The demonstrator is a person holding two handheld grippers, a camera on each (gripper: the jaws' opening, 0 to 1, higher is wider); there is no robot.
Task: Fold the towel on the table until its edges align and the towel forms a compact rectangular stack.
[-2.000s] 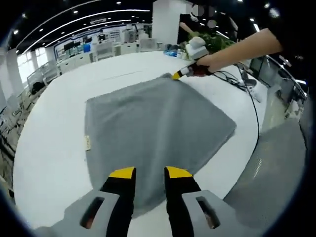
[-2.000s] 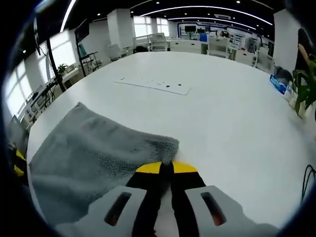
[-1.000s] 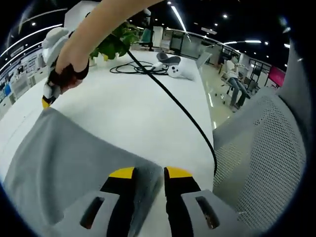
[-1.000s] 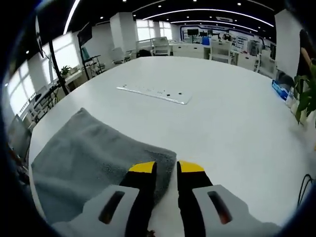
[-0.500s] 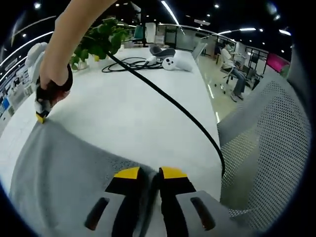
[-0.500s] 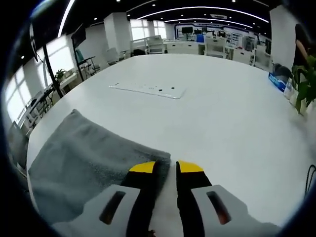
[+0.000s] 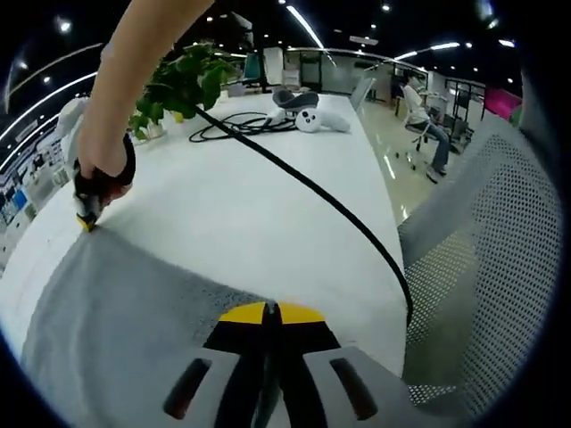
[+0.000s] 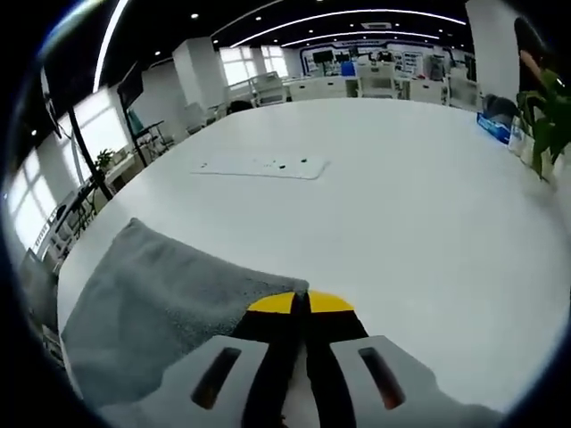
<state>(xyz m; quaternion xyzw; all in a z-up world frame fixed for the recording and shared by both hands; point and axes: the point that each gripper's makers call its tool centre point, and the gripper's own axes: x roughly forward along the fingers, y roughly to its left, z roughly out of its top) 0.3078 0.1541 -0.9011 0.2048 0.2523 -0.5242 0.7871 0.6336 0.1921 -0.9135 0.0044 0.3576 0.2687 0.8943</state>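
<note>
A grey towel [image 7: 116, 321] lies flat on the white table [image 7: 241, 205]. My left gripper [image 7: 270, 311] is shut on the towel's near corner, its yellow tips pressed together over the cloth. In the left gripper view the right gripper [image 7: 86, 223], held by a person's hand, touches the towel's far corner. In the right gripper view the towel [image 8: 152, 303] spreads to the left, and my right gripper [image 8: 300, 302] is shut on its corner.
A black cable [image 7: 312, 192] runs across the table to a white headset and controllers [image 7: 308, 114]. A potted plant [image 7: 183, 80] stands behind. A mesh chair [image 7: 482, 267] sits beside the table edge. A white power strip [image 8: 259, 167] lies farther off.
Both grippers have gone from open to shut on the towel's two corners. Both views have shifted only slightly.
</note>
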